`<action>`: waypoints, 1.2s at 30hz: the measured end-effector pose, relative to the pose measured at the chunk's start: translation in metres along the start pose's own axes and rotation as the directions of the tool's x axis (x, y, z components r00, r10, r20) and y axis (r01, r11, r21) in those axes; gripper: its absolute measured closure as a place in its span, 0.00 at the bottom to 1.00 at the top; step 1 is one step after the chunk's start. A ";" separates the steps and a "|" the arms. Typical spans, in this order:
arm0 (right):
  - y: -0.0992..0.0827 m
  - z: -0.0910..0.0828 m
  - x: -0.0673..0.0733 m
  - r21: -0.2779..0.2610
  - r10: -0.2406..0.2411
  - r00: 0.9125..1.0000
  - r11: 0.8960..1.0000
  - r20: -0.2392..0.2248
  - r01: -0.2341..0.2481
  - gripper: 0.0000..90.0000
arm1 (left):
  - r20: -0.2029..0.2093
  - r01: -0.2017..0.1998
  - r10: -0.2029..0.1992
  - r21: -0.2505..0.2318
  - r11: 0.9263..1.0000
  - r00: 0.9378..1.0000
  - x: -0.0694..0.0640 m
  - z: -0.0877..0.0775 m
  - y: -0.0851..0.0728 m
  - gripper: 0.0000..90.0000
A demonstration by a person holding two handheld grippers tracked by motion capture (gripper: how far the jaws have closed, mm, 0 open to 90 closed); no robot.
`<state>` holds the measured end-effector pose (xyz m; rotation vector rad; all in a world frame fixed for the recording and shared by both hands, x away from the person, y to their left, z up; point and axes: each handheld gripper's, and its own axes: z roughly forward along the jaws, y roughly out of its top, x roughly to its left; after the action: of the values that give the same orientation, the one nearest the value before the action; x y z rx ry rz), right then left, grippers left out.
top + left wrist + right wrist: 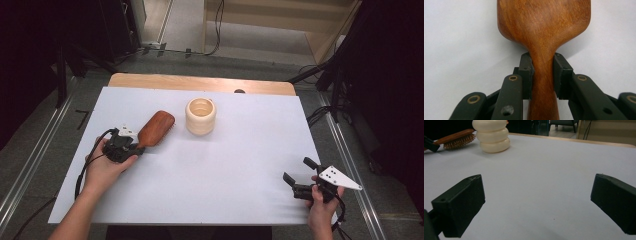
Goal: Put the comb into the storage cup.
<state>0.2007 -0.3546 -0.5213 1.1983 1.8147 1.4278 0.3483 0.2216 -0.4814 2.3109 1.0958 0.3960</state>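
Two grippers: the left gripper [131,143] clamps a hairbrush [156,128] handle, the right gripper [298,178] gapes empty; the smooth handle could slip.

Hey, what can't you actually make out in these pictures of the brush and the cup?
- Brush bristles: left gripper view shows its wooden back, which hides them.
- Brush head top: cut off by the left gripper view's upper edge.
- Brush handle end: high view, covered by the left gripper.
- Cup rim: cut off by the right gripper view's top edge.
- Cup inside, high view: too small to tell if anything is in it.
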 end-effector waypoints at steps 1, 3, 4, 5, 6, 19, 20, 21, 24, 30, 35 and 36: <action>0.000 0.000 0.000 0.001 -0.002 1.000 1.000 0.001 0.002 0.00 | -0.004 0.009 -0.009 -0.020 1.000 1.000 0.000 -0.003 -0.001 0.81; 0.000 0.000 0.001 0.008 -0.007 1.000 1.000 -0.001 0.007 0.00 | -0.004 0.021 -0.021 -0.046 0.999 1.000 0.000 -0.008 -0.002 0.81; 0.001 0.000 0.001 0.011 -0.011 1.000 1.000 0.001 0.011 0.00 | -0.008 0.023 -0.023 -0.057 0.998 1.000 0.000 -0.010 -0.002 0.81; 0.001 0.000 0.001 0.013 -0.010 1.000 1.000 0.001 0.010 0.00 | -0.005 0.029 -0.029 -0.071 0.997 1.000 0.000 -0.013 -0.003 0.81; 0.001 0.000 0.001 0.015 -0.009 1.000 1.000 0.001 0.009 0.00 | -0.001 0.036 -0.036 -0.085 0.996 0.999 -0.001 -0.014 -0.004 0.81; 0.012 0.004 0.011 0.014 0.003 0.999 1.000 -0.044 -0.003 0.00 | -0.011 0.044 -0.048 -0.219 0.975 0.999 -0.020 -0.032 -0.007 0.81; 0.012 0.004 0.011 0.014 0.003 0.999 1.000 -0.044 -0.003 0.00 | -0.011 0.044 -0.048 -0.219 0.975 0.999 -0.020 -0.032 -0.007 0.81; 0.016 0.005 0.016 0.012 -0.002 0.999 1.000 -0.041 0.002 0.00 | -0.002 0.048 -0.050 -0.238 0.970 0.999 -0.024 -0.033 -0.007 0.81; 0.023 0.006 0.023 0.009 0.001 0.999 1.000 -0.054 -0.001 0.00 | 0.015 0.066 -0.064 -0.276 0.959 0.998 -0.031 -0.036 -0.007 0.81; 0.038 0.012 0.038 0.011 0.006 0.996 1.000 -0.087 -0.005 0.00 | 0.043 0.072 -0.062 -0.329 0.942 0.997 -0.050 -0.037 -0.008 0.81; 0.053 0.021 0.055 0.014 -0.004 0.993 1.000 -0.119 0.006 0.00 | 0.046 0.057 -0.043 -0.358 0.932 0.998 -0.063 -0.038 -0.008 0.81; 0.056 0.023 0.058 0.013 -0.003 0.992 1.000 -0.125 0.005 0.00 | 0.046 0.057 -0.043 -0.358 0.932 0.998 -0.063 -0.038 -0.008 0.81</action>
<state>0.2106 -0.2896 -0.4683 1.1330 1.9115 1.5215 0.2862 0.1898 -0.4577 1.9565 0.9702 0.4875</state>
